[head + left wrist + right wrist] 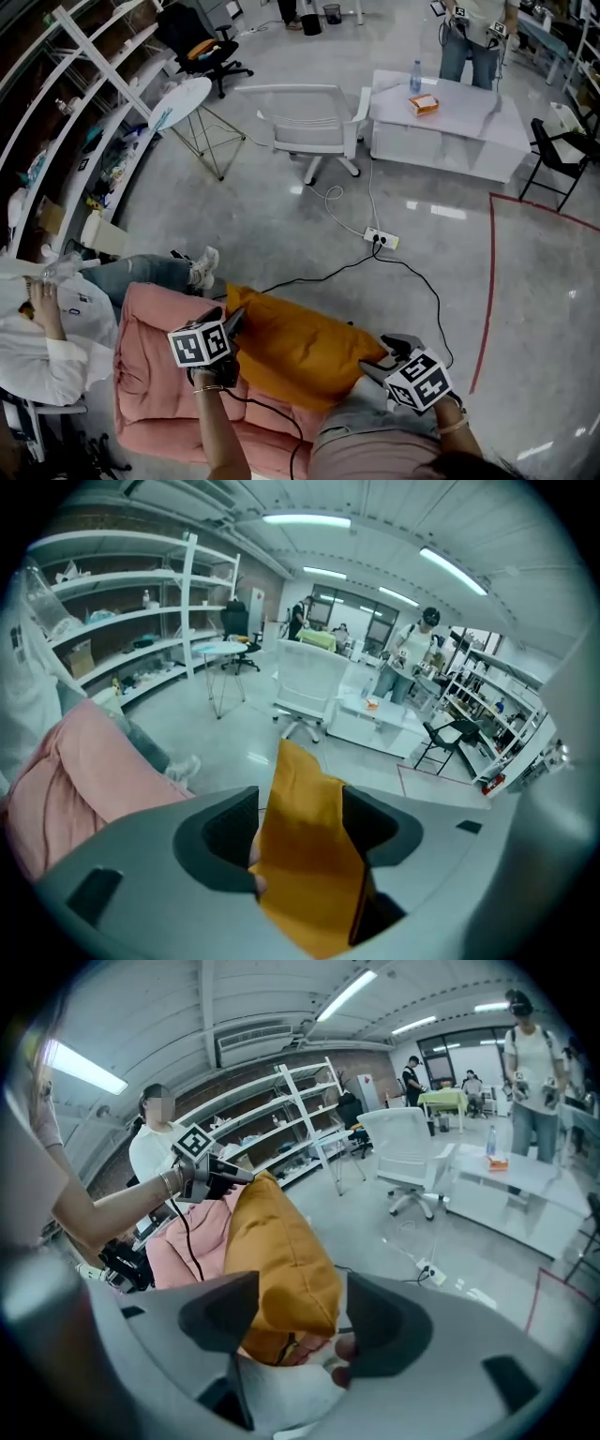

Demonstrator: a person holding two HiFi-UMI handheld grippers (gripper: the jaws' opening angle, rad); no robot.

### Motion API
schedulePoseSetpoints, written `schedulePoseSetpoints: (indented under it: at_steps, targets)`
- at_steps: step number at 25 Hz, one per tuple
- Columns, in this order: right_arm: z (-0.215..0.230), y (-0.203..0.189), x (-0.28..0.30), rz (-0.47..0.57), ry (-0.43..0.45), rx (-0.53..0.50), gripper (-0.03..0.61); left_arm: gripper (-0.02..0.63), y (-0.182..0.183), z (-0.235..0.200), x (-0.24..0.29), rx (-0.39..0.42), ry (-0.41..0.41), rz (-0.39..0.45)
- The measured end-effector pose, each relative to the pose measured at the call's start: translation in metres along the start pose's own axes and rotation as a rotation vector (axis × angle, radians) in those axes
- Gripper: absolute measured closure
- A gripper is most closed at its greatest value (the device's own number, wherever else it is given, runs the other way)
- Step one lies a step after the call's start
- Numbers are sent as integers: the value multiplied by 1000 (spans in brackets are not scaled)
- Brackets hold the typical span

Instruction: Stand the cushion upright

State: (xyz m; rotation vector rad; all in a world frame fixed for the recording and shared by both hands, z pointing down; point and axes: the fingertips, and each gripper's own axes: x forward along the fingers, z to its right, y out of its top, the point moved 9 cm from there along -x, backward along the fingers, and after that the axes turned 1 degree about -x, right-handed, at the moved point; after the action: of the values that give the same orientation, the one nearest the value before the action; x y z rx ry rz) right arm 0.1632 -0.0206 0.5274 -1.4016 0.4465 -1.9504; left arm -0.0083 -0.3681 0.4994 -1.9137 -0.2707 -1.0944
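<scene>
Left gripper (300, 829) stands with its jaws wide apart, and a corner of the mustard-orange cushion (309, 855) sits in the gap. The fabric lies close against the right pad, with a thin sliver of space on the other side, so nothing is pinched. Right gripper (295, 1309) is equally wide. The cushion's opposite corner pokes up between its jaws with clear space on both sides.

From the head view, the cushion stretches slantwise from one gripper to the other, over the front edge of a pink padded seat (150, 375). In the right gripper view it rises on its long side, with a narrow edge uppermost and a zip showing low down. Whether its underside rests on the seat or on the person's lap cannot be told.

Just beside the seat on the left sits a person in white (42, 352), legs stretched out over the grey floor (281, 225). Further off stand a white office chair (309, 122) and a low white table (469, 131), well apart from the cushion. A power strip (382, 239) lies between, and its black cables trail toward the seat.
</scene>
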Motion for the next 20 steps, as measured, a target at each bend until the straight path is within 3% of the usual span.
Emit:
schedulePoseSetpoints:
  at_steps: [6,12,20]
  targets:
    - [1,-7,11,-12,39,83,286,345,4,-6,24,5,-80,-119]
    - [4,-7,16,-30,24,111,285,353,6,-4,37,9,-158,-241]
    - [3,-17,25,-56,-7,137,288,454,-5,1,36,45,-197,-245]
